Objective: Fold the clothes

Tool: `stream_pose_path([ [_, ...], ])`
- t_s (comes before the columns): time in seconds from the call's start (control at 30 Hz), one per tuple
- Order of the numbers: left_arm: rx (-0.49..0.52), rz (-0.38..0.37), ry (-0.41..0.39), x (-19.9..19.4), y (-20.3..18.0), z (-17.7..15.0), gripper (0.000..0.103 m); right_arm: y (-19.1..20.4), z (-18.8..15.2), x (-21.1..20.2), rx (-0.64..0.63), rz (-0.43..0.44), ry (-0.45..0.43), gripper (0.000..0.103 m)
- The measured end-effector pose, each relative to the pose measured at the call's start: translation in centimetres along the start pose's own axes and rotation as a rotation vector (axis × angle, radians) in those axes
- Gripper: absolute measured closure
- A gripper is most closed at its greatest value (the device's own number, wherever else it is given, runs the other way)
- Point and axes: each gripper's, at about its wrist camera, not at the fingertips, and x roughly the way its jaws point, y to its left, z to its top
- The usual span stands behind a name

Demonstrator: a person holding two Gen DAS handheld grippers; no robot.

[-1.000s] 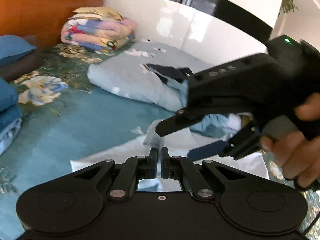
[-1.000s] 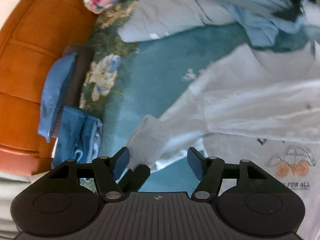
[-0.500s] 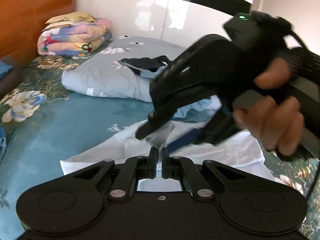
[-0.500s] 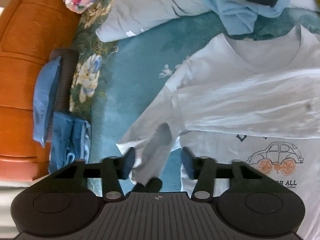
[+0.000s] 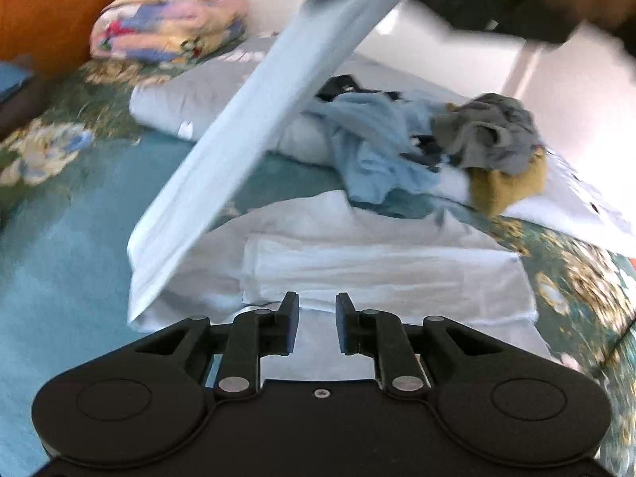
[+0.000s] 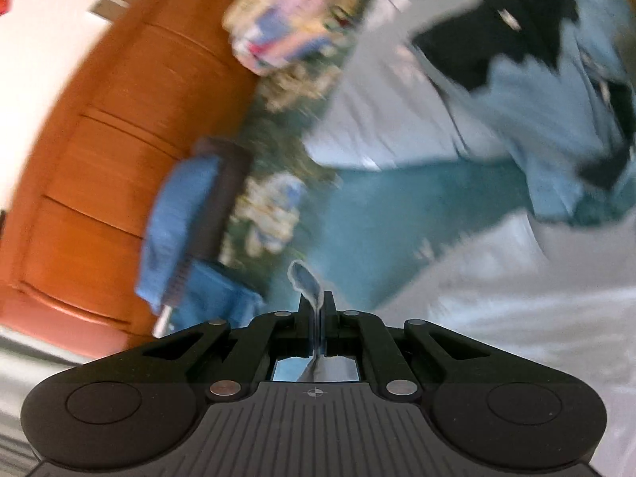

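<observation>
Left tongs (image 5: 317,328): parted by a small gap, nothing between the fingers; they hover just over the near part of the shirt.
Right tongs (image 6: 317,312): closed tight on a thin edge of pale cloth, a small loop of it poking out beyond the fingertips. In the left view they sit at the top, dark and blurred.
Shirt (image 5: 381,266): white, lying flat on the bed near the left tongs, with one folded band across its middle.
Sleeve (image 5: 254,127): a long pale strip of the shirt, drawn taut and slanting up from the shirt's left side toward the right tongs above; blurred.
Bed (image 5: 67,238): teal cover with flowered borders, carrying everything here.
Pillow (image 5: 190,107): pale grey, toward the far side of the bed, beyond the shirt.
Clothes pile (image 5: 417,147): loose blue, grey, dark and mustard pieces, heaped on the pillow, apart from the shirt.
Blanket (image 5: 167,20): folded, many-coloured, in the far left corner of the bed by the headboard.
Headboard (image 6: 99,151): orange-brown wood along the bed's left edge.
Blue cloths (image 6: 179,222): folded, against the headboard; the right view is too blurred to say more.
</observation>
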Motion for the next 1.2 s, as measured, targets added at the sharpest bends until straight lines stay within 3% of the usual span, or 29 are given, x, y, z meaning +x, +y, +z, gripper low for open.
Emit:
stream_pose_path([
  [0.2,-0.092,0.101,0.01,3.2,0.7,1.2,0.084,1.4,2.5,-4.9,-0.077,0.002,-0.1,0.101],
  [0.33,-0.125,0.156,0.024,4.1,0.8,1.5,0.081,-0.1,2.9,-8.7,-0.126,-0.097,-0.186,0.101],
  [0.53,-0.076,0.113,0.073,4.4,0.0,0.9,0.078,-9.0,1.0,-11.3,-0.04,-0.407,-0.234,0.101],
  [0.7,-0.034,0.089,0.126,4.5,-0.5,-0.4,0.077,-18.8,-1.9,-9.4,0.135,-0.572,-0.172,0.101],
  [0.83,0.006,0.069,0.144,3.5,-0.4,-0.9,0.077,-23.1,-3.9,-7.8,0.195,-0.62,-0.139,0.101],
  [0.97,0.029,0.077,0.107,2.2,0.2,-0.3,0.075,-25.4,-5.2,-7.9,0.221,-0.6,-0.165,0.1],
  [1.1,0.025,0.098,0.105,4.0,1.6,1.8,0.075,-27.7,-5.6,-7.0,0.249,-0.647,-0.146,0.098],
  [1.2,-0.022,0.053,0.119,6.3,3.5,3.9,0.07,-28.7,-5.4,-7.3,0.267,-0.666,-0.164,0.098],
])
